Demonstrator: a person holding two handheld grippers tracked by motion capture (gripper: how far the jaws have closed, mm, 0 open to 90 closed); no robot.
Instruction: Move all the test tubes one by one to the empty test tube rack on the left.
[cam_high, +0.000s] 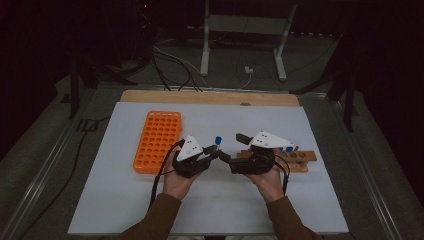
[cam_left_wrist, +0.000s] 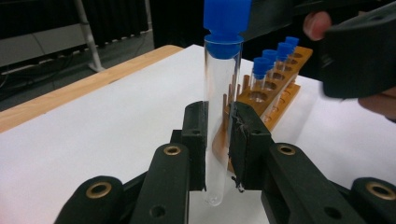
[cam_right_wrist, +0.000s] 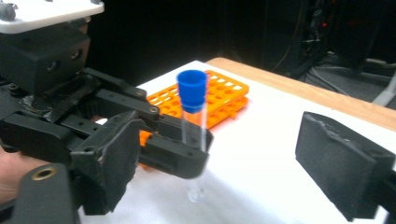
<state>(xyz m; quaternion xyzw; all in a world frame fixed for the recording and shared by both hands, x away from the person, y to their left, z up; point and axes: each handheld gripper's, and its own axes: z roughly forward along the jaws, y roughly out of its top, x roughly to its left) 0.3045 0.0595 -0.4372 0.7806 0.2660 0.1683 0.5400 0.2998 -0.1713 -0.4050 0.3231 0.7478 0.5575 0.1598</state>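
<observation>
On the white worktop (cam_high: 125, 200) we note an orange rack (cam_high: 157, 141) and a wooden rack (cam_high: 295, 160). Left gripper (cam_left_wrist: 218, 140) jaws pinch a clear, blue-capped tube (cam_left_wrist: 222, 107) upright between the racks; right gripper (cam_right_wrist: 224, 158) jaws spread. No legible labels.

Clear tube, matt jaws over a white table

The glossy transparent test tube (cam_left_wrist: 219, 116) wears a smooth blue plastic cap (cam_left_wrist: 226, 21); nearby stand a varnished wooden rack (cam_left_wrist: 273, 95) and an orange plastic rack (cam_high: 157, 141) on matt white sheet (cam_high: 215, 200).

Wooden rack (cam_high: 295, 160) blocks right; centre open
</observation>
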